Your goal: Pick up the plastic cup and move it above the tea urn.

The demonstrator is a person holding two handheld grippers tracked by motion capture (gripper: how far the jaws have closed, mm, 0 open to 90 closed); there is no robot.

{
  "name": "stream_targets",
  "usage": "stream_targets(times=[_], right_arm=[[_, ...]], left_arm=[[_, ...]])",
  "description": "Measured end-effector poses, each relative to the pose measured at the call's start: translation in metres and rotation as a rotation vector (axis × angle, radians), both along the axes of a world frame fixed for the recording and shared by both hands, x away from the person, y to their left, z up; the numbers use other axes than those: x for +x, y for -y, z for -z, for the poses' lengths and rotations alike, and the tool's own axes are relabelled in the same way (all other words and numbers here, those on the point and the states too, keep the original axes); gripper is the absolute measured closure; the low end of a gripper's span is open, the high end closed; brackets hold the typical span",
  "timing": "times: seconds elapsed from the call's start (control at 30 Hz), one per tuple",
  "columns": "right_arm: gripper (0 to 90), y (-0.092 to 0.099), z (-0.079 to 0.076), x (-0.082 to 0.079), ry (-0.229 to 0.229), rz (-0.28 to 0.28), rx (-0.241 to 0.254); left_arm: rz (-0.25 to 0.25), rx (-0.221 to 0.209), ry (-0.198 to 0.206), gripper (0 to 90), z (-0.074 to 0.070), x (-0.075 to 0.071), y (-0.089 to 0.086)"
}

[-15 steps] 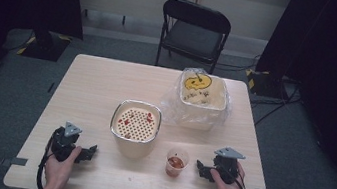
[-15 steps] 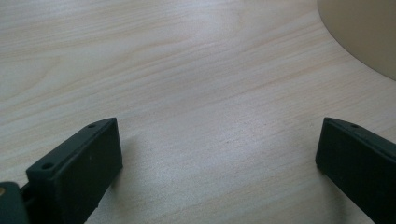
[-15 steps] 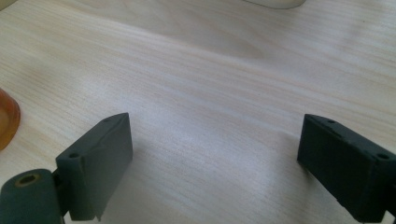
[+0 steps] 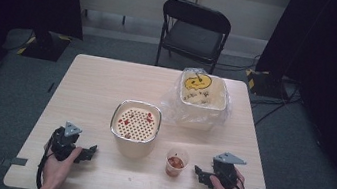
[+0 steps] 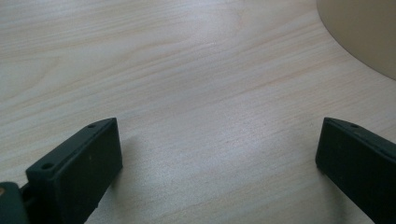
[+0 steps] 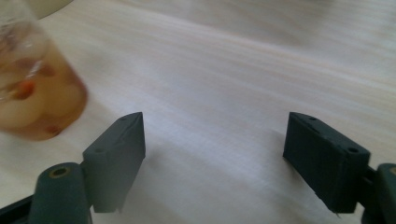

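no change since the earlier frame; left gripper (image 4: 89, 153) and right gripper (image 4: 198, 172) rested on worktop (image 4: 102, 84), fingers spread, cup (image 4: 176, 162) between.

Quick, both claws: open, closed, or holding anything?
Left claw: open, empty, over bare table.
Right claw: open, empty, beside the small cup.

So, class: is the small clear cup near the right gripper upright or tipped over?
Upright. The cup stands on its base on the table, mouth up, reddish contents inside.
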State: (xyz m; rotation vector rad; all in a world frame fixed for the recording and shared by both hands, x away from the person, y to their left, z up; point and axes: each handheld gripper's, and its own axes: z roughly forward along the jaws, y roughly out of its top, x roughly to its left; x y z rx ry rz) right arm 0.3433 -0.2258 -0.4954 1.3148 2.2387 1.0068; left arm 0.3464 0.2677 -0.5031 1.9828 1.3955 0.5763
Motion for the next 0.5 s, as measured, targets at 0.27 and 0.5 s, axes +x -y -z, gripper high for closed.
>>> stream_targets(times=[0.27, 0.5], right_arm=[[23.6, -0.018, -0.009, -0.02, -0.006, -0.12, 0.042], [22.5, -0.04, -0.017, -0.027, 0.004, -0.24, 0.101]], left_arm=[[0.0, 0.0, 0.0, 0.0, 0.0, 0.0, 0.0], [0.0, 0.0, 0.0, 0.0, 0.0, 0.0, 0.0]])
